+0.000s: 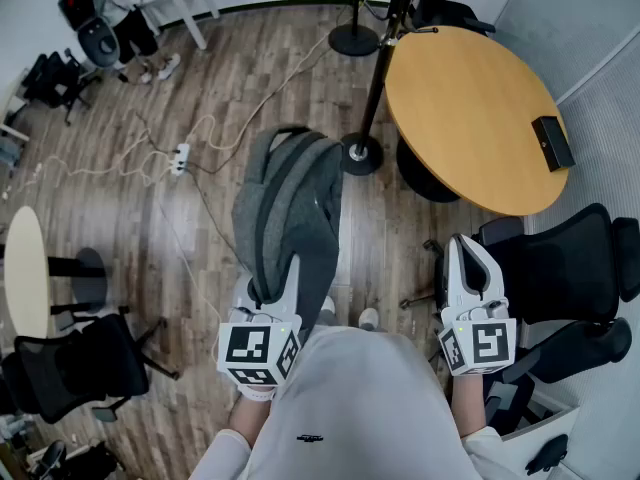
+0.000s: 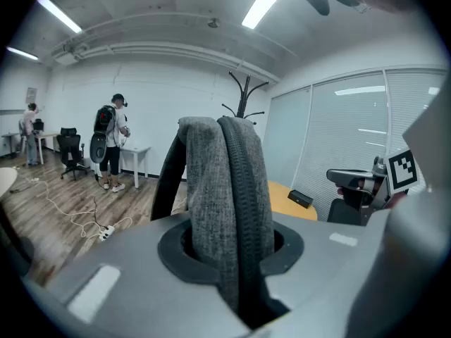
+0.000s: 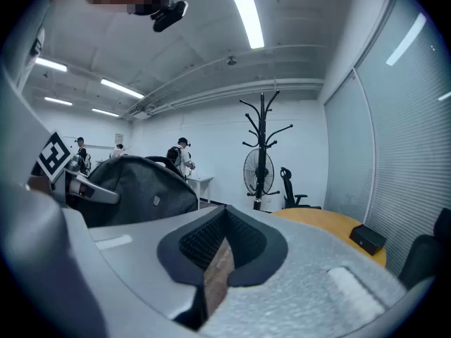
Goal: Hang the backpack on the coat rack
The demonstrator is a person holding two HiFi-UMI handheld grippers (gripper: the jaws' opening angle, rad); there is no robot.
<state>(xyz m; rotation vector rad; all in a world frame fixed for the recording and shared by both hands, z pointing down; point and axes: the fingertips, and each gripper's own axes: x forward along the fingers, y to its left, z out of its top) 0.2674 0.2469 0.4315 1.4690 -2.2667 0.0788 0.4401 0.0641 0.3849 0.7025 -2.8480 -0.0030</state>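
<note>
Backpack (image 1: 290,208) left of coat rack (image 1: 378,78), table (image 1: 470,118) right.

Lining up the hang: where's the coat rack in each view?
Head view: coat rack top centre, pole slanting down.
Left gripper view: its hooks show above the backpack, centre.
Right gripper view: upright, dead centre.
Shared landmark: the round table, right of it everywhere.

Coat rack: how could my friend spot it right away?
Find the big round wooden table. Right beside it stands the coat rack, a thin black pole on a round base. Unlike the standing fan nearby, its top branches into curved hooks.
</note>
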